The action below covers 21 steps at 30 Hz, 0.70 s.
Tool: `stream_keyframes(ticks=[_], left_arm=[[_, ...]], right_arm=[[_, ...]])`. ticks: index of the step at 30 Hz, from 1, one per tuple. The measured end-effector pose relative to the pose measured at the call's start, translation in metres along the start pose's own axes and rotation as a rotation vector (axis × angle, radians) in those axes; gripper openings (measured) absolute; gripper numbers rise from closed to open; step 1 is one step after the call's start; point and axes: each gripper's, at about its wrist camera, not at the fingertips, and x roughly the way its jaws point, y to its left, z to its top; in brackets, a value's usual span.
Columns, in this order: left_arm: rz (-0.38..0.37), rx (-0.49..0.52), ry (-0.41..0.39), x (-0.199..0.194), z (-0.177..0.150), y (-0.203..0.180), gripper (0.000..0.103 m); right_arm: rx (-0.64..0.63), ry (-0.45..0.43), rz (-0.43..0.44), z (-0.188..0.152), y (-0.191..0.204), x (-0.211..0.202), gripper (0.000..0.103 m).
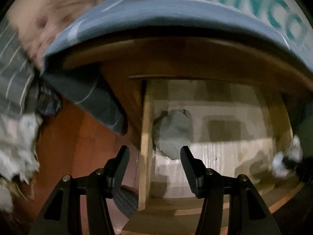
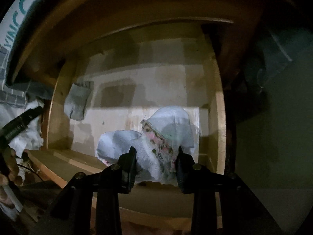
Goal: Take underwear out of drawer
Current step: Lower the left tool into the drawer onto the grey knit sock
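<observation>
In the left wrist view, the left gripper (image 1: 154, 152) points down with its two black ribbed fingers (image 1: 122, 163) standing partly apart and nothing between them, straddling the pale side wall of an open wooden drawer (image 1: 145, 129). Inside the drawer lies one small grey-blue folded underwear piece (image 1: 173, 133) against that wall, and a second, white bundle at the far right is blurred and half cut off. Above hangs a blue bed cover with teal letters (image 1: 156, 9), its lettering cropped; to the left, a striped grey cloth and frayed white fabric are smeared by motion. In the right wrist view, the right gripper (image 2: 155, 152) has its two fingers closed onto one crumpled pale-blue underwear garment with frayed pink trim (image 2: 148, 139), held over the drawer's front part. The grey-blue piece (image 2: 78, 101) sits alone at the drawer's left wall. The drawer's back is dim, and the right side is too dark to read.
</observation>
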Motion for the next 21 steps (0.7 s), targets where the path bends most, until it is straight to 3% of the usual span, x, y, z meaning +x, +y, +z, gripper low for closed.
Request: stream_keyframes(ticks=[3,7,10,14,18,21], left_arm=[[-0.003,0.102,0.011,0.004,-0.002,-0.014,0.055],[0.056,0.258,0.012,0.014,-0.004,-0.03,0.055],[0.027,0.302,0.047,0.025,-0.001,-0.034,0.055],[0.017,0.434,0.089,0.042,-0.005,-0.05,0.055],[0.006,0.515,0.14,0.059,-0.004,-0.061,0.055],[0.004,0.51,0.157,0.068,0.002,-0.061,0.055]], right_arm=[[0.027,-0.004,0.021,-0.001,-0.001,-0.002,0.031],[0.047,-0.006,0.047,-0.002,0.002,-0.005,0.031],[0.055,-0.012,0.061,-0.003,0.007,-0.006,0.031],[0.08,-0.018,0.072,0.0,0.006,-0.01,0.031],[0.087,-0.014,0.08,-0.001,0.007,-0.01,0.031],[0.097,-0.01,0.083,-0.001,0.005,-0.009,0.032]])
